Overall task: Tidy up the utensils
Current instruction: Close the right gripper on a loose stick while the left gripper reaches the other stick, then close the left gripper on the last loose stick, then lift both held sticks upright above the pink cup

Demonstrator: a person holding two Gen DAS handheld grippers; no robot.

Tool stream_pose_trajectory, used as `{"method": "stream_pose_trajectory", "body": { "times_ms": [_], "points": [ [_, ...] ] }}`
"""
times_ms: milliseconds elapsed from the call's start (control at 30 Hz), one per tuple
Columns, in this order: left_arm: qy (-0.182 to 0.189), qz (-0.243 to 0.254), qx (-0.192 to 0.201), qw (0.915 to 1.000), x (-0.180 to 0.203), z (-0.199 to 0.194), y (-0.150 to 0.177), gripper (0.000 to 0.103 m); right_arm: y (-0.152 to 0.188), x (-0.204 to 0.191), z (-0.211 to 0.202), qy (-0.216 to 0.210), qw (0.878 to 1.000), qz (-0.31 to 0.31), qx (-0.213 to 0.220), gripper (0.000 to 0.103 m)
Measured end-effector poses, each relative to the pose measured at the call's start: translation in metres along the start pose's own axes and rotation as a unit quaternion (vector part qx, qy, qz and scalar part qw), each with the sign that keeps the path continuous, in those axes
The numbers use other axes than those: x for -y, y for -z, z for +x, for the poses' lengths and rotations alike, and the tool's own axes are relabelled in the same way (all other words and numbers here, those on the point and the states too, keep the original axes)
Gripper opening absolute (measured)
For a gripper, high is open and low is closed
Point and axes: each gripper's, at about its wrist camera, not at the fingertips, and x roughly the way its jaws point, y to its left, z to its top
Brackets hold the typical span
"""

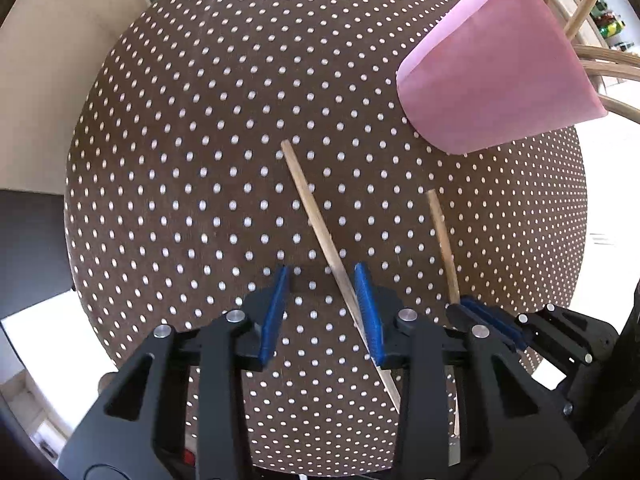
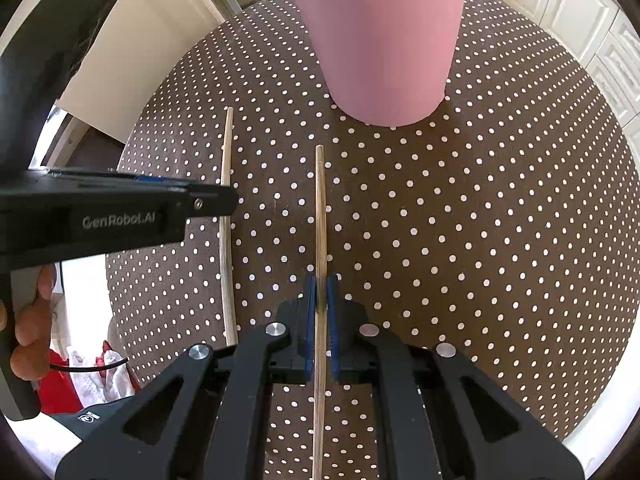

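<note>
Two wooden chopsticks are over a brown polka-dot table. One chopstick (image 1: 316, 224) lies on the cloth, running between my left gripper's (image 1: 324, 304) open blue pads, close to the right pad. It also shows in the right wrist view (image 2: 225, 240), partly hidden by the left gripper (image 2: 200, 200). My right gripper (image 2: 321, 292) is shut on the other chopstick (image 2: 320, 216), which points toward a tall pink cup (image 2: 384, 40). The right gripper (image 1: 484, 316) and its chopstick (image 1: 442, 240) also show in the left wrist view, with the cup (image 1: 496, 76) at upper right.
The round table (image 1: 180, 160) has its edge close on the left and right. A wooden chair (image 1: 600, 64) stands behind the cup. White cabinets (image 2: 592, 16) lie beyond the table. A hand (image 2: 32, 320) holds the left gripper.
</note>
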Motion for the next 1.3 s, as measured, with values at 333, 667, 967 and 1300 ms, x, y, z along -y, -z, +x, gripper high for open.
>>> {"method": "stream_pose_trajectory", "body": {
  "times_ms": [333, 667, 967, 1300],
  "points": [
    [-0.049, 0.013, -0.001, 0.9987, 0.035, 0.013, -0.019, 0.024, -0.023, -0.005, 0.011, 0.007, 1.0, -0.014, -0.011, 0.008],
    [-0.017, 0.007, 0.01, 0.9998, -0.021, -0.006, 0.01, 0.006, -0.033, -0.016, 0.016, 0.016, 1.0, -0.019, -0.018, 0.005],
    [0.045, 0.033, 0.047, 0.9974, -0.044, -0.046, 0.038, 0.006, -0.033, -0.014, -0.017, -0.014, 0.999, 0.013, 0.03, 0.004],
    [0.08, 0.08, 0.116, 0.9868, -0.061, -0.117, 0.058, 0.006, -0.027, -0.033, -0.083, -0.009, 0.992, 0.032, 0.123, 0.004]
  ]
}}
